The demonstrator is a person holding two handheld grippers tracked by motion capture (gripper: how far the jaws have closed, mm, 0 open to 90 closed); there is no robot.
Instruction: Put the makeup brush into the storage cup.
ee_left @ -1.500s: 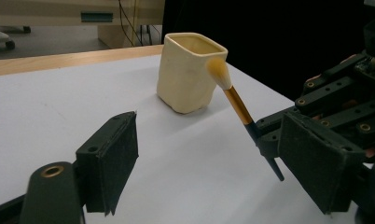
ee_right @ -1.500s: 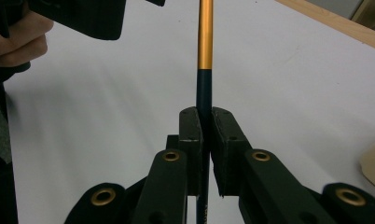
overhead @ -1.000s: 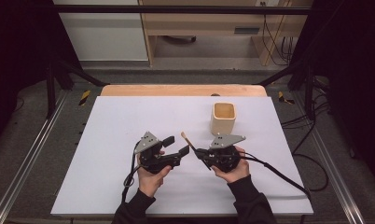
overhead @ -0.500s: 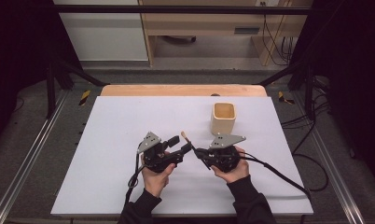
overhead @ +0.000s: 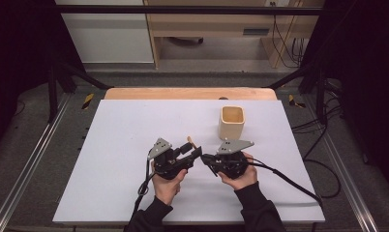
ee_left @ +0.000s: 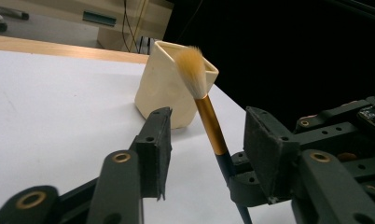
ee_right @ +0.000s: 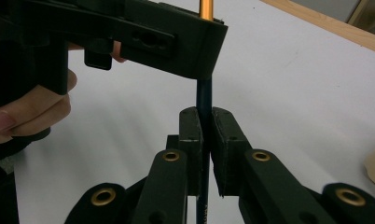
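Observation:
A makeup brush with a tan tuft, gold ferrule and dark blue handle stands tilted above the white table. My right gripper is shut on its handle; from above it sits just right of centre. My left gripper has its jaws on either side of the brush, near the ferrule. They have just been closing, and a gap still shows on both sides. In the high view the left gripper faces the right one, with the brush tip rising between them. A cream square cup stands behind.
The white table cover stretches wide to the left and front. A wooden strip edges the far side. Both grippers' cables trail off the near edge, the right one running right. The cup stands just beyond the brush.
The left gripper has shifted slightly right toward the brush and its jaws have narrowed around it. The right gripper has kept still with the brush in it.

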